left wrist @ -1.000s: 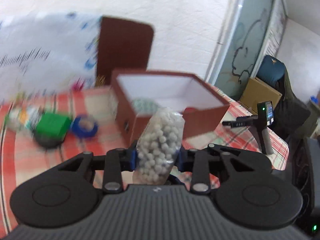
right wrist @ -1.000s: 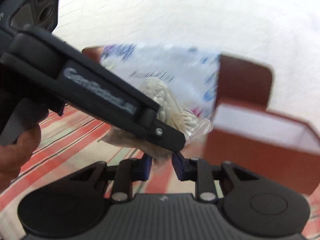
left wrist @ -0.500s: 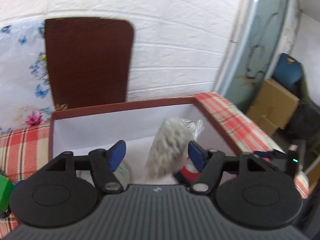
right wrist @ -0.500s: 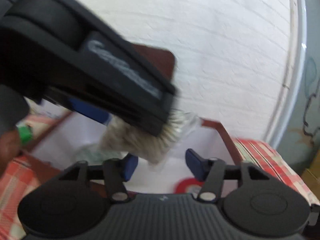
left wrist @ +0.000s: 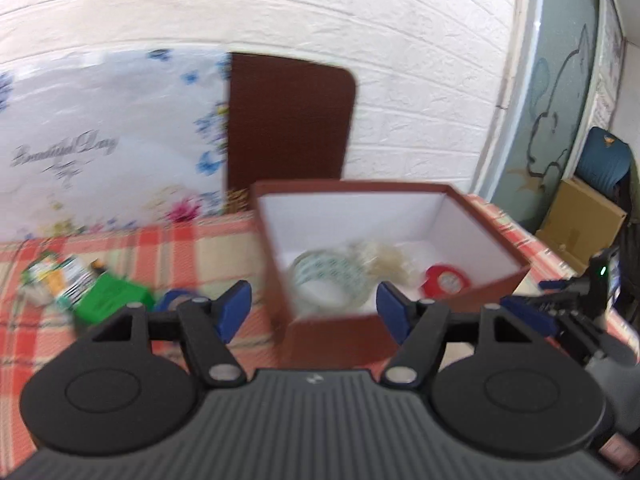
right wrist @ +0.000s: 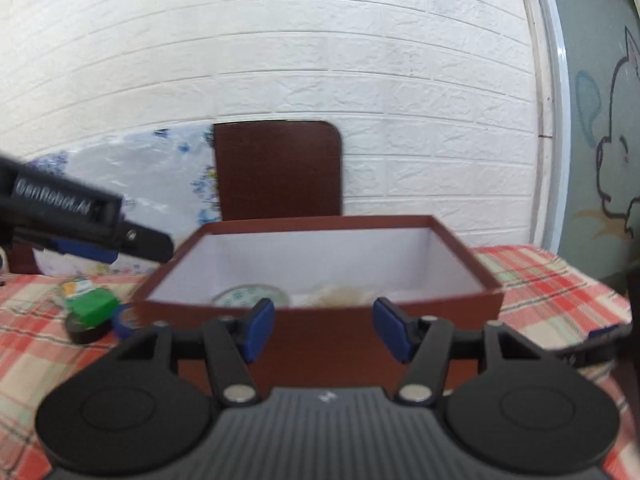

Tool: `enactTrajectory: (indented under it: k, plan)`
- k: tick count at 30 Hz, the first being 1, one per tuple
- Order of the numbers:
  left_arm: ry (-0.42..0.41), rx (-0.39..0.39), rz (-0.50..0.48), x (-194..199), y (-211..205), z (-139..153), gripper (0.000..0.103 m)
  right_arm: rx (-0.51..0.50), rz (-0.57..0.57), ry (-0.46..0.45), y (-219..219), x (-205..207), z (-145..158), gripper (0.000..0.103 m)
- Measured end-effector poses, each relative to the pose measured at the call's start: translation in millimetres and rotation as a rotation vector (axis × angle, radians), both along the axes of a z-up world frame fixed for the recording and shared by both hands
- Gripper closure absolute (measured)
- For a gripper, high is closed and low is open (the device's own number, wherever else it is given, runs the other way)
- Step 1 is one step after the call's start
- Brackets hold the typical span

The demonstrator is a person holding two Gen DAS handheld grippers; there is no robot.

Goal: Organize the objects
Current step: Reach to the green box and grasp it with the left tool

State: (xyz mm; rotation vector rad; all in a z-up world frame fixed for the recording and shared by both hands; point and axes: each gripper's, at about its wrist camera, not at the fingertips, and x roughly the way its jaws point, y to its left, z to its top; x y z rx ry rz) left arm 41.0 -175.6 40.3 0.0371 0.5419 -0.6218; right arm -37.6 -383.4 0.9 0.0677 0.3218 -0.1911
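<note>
A brown box [left wrist: 486, 286] with a white inside stands on the checked cloth. In it lie a clear bag of small white beads [left wrist: 380, 258], a patterned tape roll [left wrist: 328, 276] and a red tape roll [left wrist: 444, 280]. My left gripper [left wrist: 314, 312] hangs open just before the box's near left corner, nothing between its pads. My right gripper [right wrist: 325, 328] faces the box's front wall [right wrist: 320, 324]. Its jaws are opening, with nothing between them. The bag [right wrist: 344, 294] and patterned roll [right wrist: 250, 294] peek over the rim. The left gripper [right wrist: 88, 228] shows at the left edge there.
Left of the box lie a green block [left wrist: 112, 300], a blue tape roll [left wrist: 176, 300] and a printed packet [left wrist: 52, 280]. The brown lid [left wrist: 288, 120] and a floral white sheet [left wrist: 108, 140] lean against the brick wall. Cardboard boxes [left wrist: 580, 220] stand beyond the table's right edge.
Both grippers let go of the bead bag, which now lies in the box. Both have drawn back from over the box, jaws spread wide.
</note>
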Motion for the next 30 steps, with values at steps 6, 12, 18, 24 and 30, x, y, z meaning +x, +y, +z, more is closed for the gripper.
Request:
enactTrajectory:
  k: [6,12,18,24,30]
  plan:
    - [0.081,0.129,0.194,7,94,-57,0.032,0.076,0.206,0.184,59,5,-24,0.046]
    - [0.066,0.208,0.461,20,183,-104,0.025,0.010,0.424,0.303,137,34,-41,0.052]
    - [0.035,0.087,0.507,18,203,-108,0.023,-0.065,0.493,0.242,186,109,-24,0.046]
    - [0.036,0.036,0.484,19,208,-111,0.021,-0.202,0.542,0.285,208,210,-31,0.017]
    - [0.043,-0.010,0.482,19,213,-112,0.021,-0.172,0.622,0.336,214,227,-42,0.034]
